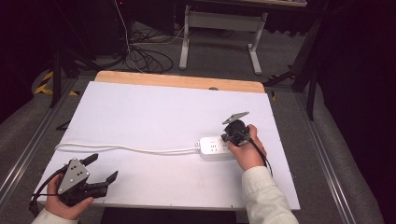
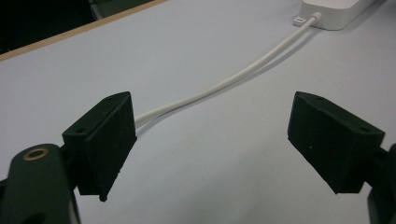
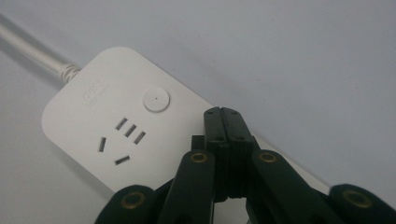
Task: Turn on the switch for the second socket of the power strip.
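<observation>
A white power strip (image 1: 212, 147) lies on the white table top (image 1: 154, 112) at the right, and its white cable (image 1: 126, 148) runs off to the left. In the right gripper view the power strip (image 3: 116, 116) shows a round button (image 3: 156, 99) and socket slots. My right gripper (image 3: 226, 114) is shut with nothing between the jaws, its tips over the strip just right of the button. My left gripper (image 1: 105, 166) stands open at the near left corner. In its own view the left gripper (image 2: 210, 140) faces the cable (image 2: 233, 81) and the strip (image 2: 336, 11) farther off.
A wooden strip (image 1: 177, 80) edges the table's far side. Beyond it stand a white desk frame (image 1: 219, 28) and loose floor cables (image 1: 144, 56). Metal rails (image 1: 28, 149) run along both sides of the table.
</observation>
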The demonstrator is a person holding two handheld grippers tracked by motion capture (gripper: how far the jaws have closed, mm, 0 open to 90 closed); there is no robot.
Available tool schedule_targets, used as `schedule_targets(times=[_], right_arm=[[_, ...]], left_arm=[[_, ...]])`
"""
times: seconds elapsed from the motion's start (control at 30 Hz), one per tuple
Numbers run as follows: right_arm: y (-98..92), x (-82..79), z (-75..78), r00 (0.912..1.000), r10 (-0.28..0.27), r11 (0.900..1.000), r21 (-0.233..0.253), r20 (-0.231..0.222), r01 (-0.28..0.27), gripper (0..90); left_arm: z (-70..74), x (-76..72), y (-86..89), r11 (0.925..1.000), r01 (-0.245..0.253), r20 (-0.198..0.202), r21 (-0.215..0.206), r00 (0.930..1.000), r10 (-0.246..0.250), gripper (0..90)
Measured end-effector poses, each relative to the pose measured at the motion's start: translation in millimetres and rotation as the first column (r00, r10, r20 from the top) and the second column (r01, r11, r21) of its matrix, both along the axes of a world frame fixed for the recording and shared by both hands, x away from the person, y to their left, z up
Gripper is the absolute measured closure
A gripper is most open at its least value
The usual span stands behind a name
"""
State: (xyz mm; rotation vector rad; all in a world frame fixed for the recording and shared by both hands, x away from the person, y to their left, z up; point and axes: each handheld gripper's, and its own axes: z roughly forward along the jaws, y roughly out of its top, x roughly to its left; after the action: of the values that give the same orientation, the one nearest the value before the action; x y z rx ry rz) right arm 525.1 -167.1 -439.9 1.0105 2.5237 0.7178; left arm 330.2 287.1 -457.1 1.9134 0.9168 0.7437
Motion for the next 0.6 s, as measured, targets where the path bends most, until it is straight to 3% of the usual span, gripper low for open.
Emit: schedule_targets(times=[0.2, 0.6], right_arm=[[4.4, -2.6, -0.2, 0.9999, -0.008, 0.999, -0.032, 0.015, 0.008, 90.0], [2.6, -1.5, -0.6, 0.9997, -0.023, 1.0, -0.009, -0.005, 0.023, 90.0]], left_arm=[[-0.2, 0.4, 0.0, 1.0, 0.001, 0.002, 0.003, 1.0, -0.001, 15.7], [-0.4, 0.4, -0.6, 1.0, 0.001, 0.001, 0.003, 1.0, -0.001, 15.7]])
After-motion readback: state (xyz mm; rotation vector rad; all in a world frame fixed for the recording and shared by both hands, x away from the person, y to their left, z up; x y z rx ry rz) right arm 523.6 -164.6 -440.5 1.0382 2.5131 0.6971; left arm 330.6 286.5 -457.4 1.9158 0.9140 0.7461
